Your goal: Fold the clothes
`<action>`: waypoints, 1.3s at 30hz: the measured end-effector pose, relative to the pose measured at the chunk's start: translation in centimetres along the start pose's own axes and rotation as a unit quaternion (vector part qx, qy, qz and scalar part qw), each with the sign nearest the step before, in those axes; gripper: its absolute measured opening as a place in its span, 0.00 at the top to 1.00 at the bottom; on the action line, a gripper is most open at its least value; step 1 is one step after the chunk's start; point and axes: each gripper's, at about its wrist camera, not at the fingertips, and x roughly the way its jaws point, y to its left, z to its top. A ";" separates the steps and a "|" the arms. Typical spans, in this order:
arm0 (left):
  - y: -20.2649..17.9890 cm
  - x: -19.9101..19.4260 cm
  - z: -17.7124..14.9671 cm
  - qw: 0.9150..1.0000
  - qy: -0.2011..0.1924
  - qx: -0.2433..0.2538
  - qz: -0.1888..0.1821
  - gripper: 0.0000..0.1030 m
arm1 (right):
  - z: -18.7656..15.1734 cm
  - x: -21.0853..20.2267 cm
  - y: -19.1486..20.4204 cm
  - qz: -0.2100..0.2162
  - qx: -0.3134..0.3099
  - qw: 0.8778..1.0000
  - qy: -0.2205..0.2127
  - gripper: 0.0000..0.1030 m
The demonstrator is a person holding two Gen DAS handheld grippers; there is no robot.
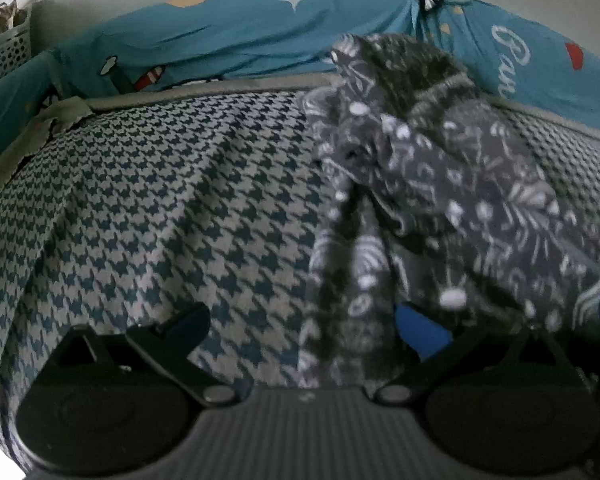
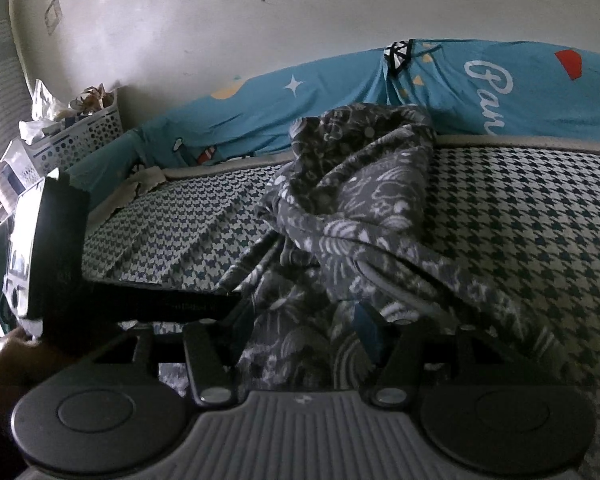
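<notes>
Both claws reach toward one dark patterned garment (image 1: pixel 440 184) heaped on a bed. Left claw (image 1: pixel 308 328) stands wide apart: its blue-padded finger (image 1: pixel 418 330) on the right touches hanging folds, the other is bare over the bedcover, so it pinches nothing. Right claw (image 2: pixel 300 332) is about half open, with cloth bunched between its fingers; whether its blue pad (image 2: pixel 370 330) presses the cloth, I cannot tell. The left claw's black body shows at the left of the right wrist view.

The garment looks soft and thin, charcoal with a white paisley-like print, crumpled into a tall ridge, not yet laid flat for folding. It probably rises because it is being lifted or gathered. Beneath lies a houndstooth bedcover (image 1: pixel 160 208), woven-looking, blue and pale, slightly wrinkled. Behind runs a smooth teal sheet (image 2: pixel 340 92) with stars and lettering, then a perforated plastic basket (image 2: pixel 80 136) against a pale wall.
</notes>
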 end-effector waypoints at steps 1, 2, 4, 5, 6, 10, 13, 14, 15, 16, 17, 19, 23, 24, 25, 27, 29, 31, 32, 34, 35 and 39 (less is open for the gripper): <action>-0.1 0.1 -0.2 1.000 0.002 0.003 0.000 0.00 | -0.1 -0.1 0.0 -0.001 0.001 1.000 0.001 0.45; -0.2 0.2 -0.5 1.000 0.005 0.005 0.000 0.00 | -0.3 -0.1 -0.1 -0.002 0.003 1.000 0.002 0.45; -0.3 0.5 -0.7 1.000 0.010 0.010 0.001 0.00 | -0.5 -0.2 -0.1 -0.003 0.006 1.000 0.008 0.45; -0.3 0.6 -0.8 1.000 0.010 0.009 -0.001 0.00 | -0.7 -0.2 -0.1 -0.004 0.008 1.000 0.011 0.45; -0.2 0.7 -0.9 1.000 0.010 0.008 -0.003 0.00 | -0.8 -0.2 -0.2 -0.004 0.011 1.000 0.013 0.45; 0.3 1.0 -1.2 1.000 0.010 -0.004 -0.013 0.00 | -1.4 -0.1 -0.1 -0.007 0.011 1.000 0.019 0.42; 0.2 1.0 -1.4 1.000 0.005 0.004 -0.014 0.00 | -1.6 0.2 -0.1 -0.008 0.011 1.000 0.021 0.40; 0.2 1.0 -1.5 1.000 0.002 0.005 -0.015 0.00 | -1.7 0.2 -0.2 -0.010 0.012 1.000 0.022 0.39; 0.2 1.0 -1.6 1.000 0.000 0.006 -0.015 0.00 | -1.8 0.3 -0.2 -0.012 0.013 1.000 0.022 0.39; 0.3 1.0 -1.7 1.000 -0.002 0.007 -0.015 0.00 | -1.9 0.3 -0.2 -0.014 0.014 1.000 0.021 0.39; 0.3 0.9 -1.8 1.000 -0.004 0.008 -0.016 0.00 | -1.9 0.3 -0.2 -0.016 0.015 1.000 0.021 0.39; 0.3 0.9 -1.9 1.000 -0.007 0.009 -0.015 0.00 | -2.1 0.3 -0.1 -0.019 0.009 1.000 0.018 0.39; 0.2 0.6 -1.9 1.000 -0.011 0.008 -0.016 0.00 | -2.3 -0.1 0.3 -0.021 -0.007 1.000 0.012 0.39; 0.2 0.5 -2.0 1.000 -0.011 0.006 -0.017 0.00 | -2.2 -0.4 0.4 -0.019 -0.009 1.000 0.009 0.39; 0.2 0.3 -2.1 1.000 -0.011 0.003 -0.019 0.00 | -2.2 -0.8 0.4 -0.015 -0.008 1.000 0.005 0.40; 0.2 -0.1 -2.3 1.000 -0.011 -0.003 -0.021 0.00 | -2.1 -1.7 0.3 -0.011 -0.005 1.000 -0.005 0.40; 0.2 -0.6 -2.6 1.000 -0.012 -0.006 -0.022 0.00 | -2.2 -2.6 0.1 -0.014 -0.001 1.000 -0.014 0.40; 0.2 -1.1 -3.1 1.000 -0.013 -0.007 -0.022 0.00 | -2.3 -3.6 -0.1 -0.017 0.003 1.000 -0.022 0.40; 0.2 -1.4 -3.3 1.000 -0.014 -0.007 -0.022 0.00 | -2.4 -4.0 -0.3 -0.019 0.006 0.999 -0.026 0.40; 0.3 -1.9 -3.9 1.000 -0.016 -0.010 -0.026 0.00 | -2.5 -5.0 -0.6 -0.023 0.010 0.999 -0.033 0.40; 0.3 -2.2 -4.1 0.999 -0.016 -0.012 -0.027 0.00 | -2.6 -5.4 -0.8 -0.025 0.012 0.999 -0.037 0.40; 0.4 -3.2 -4.7 0.999 -0.025 -0.011 -0.026 0.00 | -2.9 -7.0 -1.9 -0.042 0.027 0.998 -0.050 0.40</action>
